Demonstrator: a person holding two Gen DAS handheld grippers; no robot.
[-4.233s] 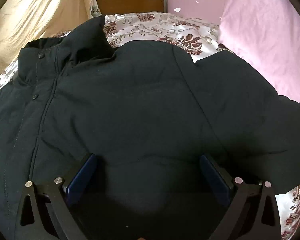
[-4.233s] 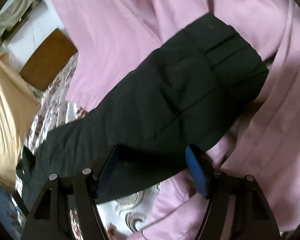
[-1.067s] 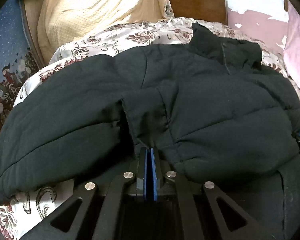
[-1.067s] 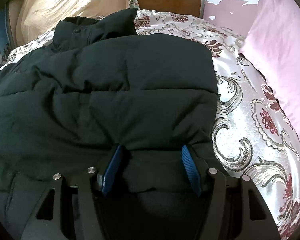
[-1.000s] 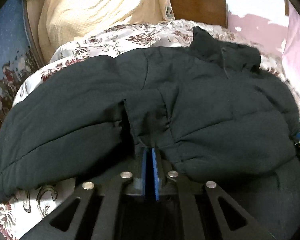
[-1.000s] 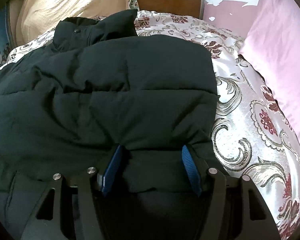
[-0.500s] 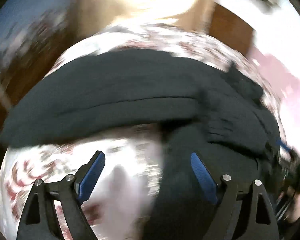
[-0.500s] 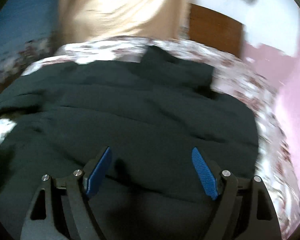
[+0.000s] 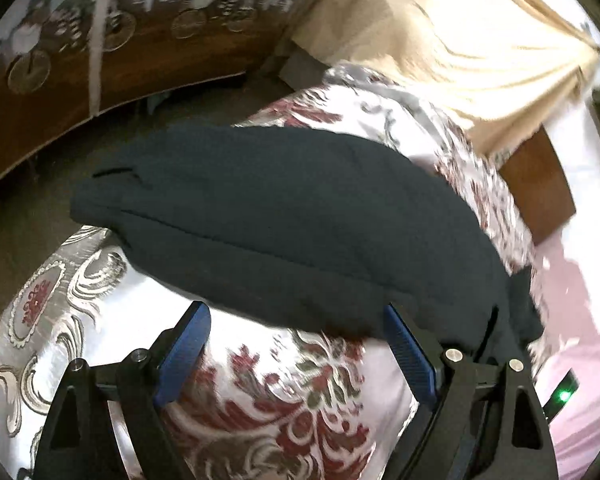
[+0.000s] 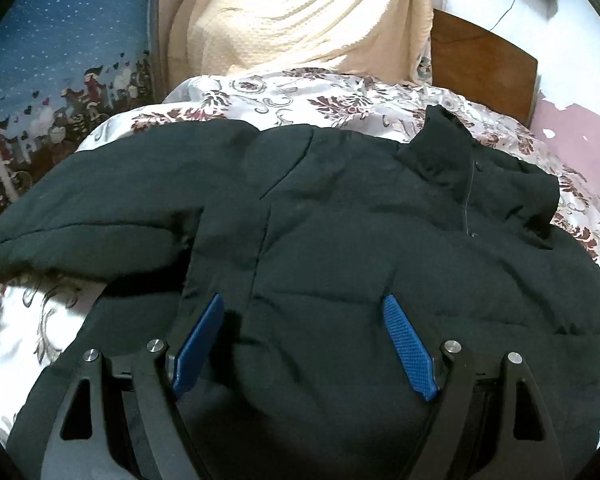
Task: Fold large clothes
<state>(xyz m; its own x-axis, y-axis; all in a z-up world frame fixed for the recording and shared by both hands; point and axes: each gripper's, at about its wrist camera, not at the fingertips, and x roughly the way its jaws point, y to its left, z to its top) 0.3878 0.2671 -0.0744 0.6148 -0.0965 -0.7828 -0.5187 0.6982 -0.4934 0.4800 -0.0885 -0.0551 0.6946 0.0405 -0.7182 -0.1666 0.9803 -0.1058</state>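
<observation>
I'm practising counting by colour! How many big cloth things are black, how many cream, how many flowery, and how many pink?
Black: 1, the jacket
Cream: 1, the blanket
Flowery: 1, the bedspread
Pink: 1, the sheet
Total: 4

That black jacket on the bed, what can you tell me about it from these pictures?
The black jacket is a puffy, quilted coat with stitched panels, lying flat on the floral bedspread. Its stand-up collar points toward the headboard, with a small snap visible beside it. One sleeve stretches out sideways toward the bed's edge. Both grippers, the left gripper and right gripper, hover open over it, holding nothing.
</observation>
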